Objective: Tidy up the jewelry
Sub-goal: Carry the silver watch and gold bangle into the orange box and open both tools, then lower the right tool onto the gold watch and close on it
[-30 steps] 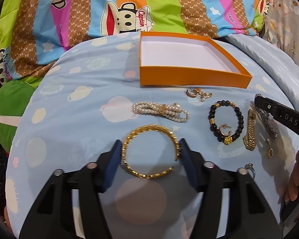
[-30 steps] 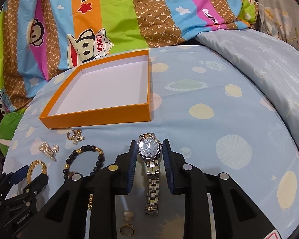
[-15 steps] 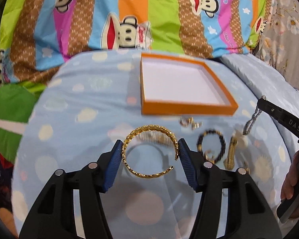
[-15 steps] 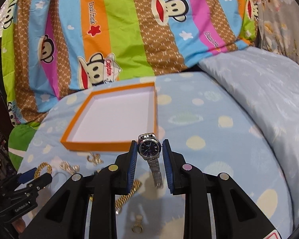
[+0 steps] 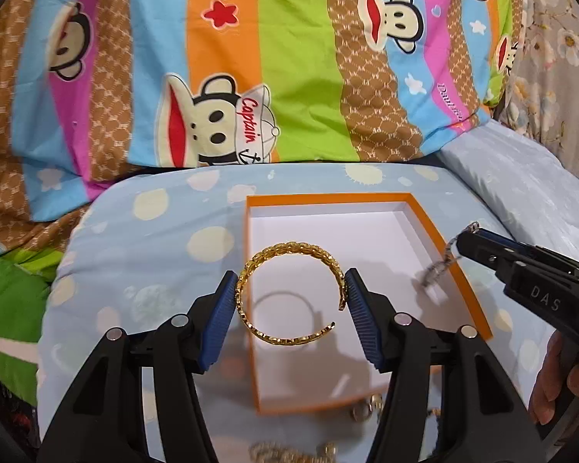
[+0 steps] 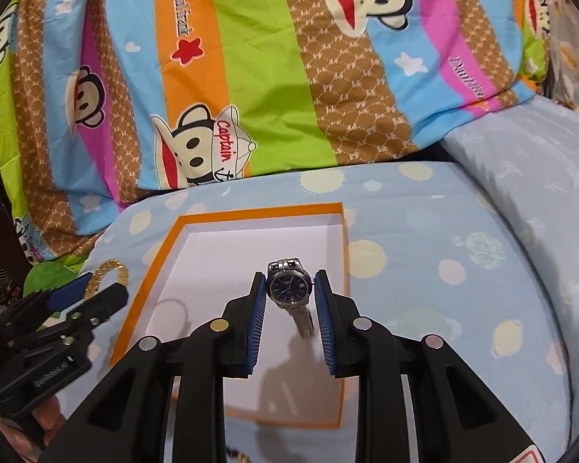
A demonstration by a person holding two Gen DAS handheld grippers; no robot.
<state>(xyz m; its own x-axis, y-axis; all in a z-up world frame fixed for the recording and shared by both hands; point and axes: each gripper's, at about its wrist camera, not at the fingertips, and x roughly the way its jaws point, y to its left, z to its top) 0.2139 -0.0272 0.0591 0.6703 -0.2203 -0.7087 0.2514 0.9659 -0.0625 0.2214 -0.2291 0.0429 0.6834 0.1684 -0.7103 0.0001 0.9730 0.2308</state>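
Striped cartoon-monkey quilt (image 5: 220, 77) fills the background, bunched behind a pale blue planet-print bedsheet (image 5: 154, 254) that carries everything. On the sheet sits an open orange box (image 5: 471, 301) with a white, bare floor; nothing stands between either gripper and its interior.

Left gripper (image 5: 291, 301): jaws clamped on the gold open bangle (image 5: 266, 266), blue pads pressing its two sides, ring lying flat between them. Bangle is held in the air over the left part of the box; its shadow falls on the white floor below.

Right gripper (image 6: 289, 297): jaws clamped on the silver wristwatch (image 6: 288, 289) at the case, dark blue dial facing the camera, strap hanging down. Watch is held above the box's right half, near the right wall.

Small loose gold pieces (image 5: 363, 411) lie on the sheet just outside the box's near wall, blurred.
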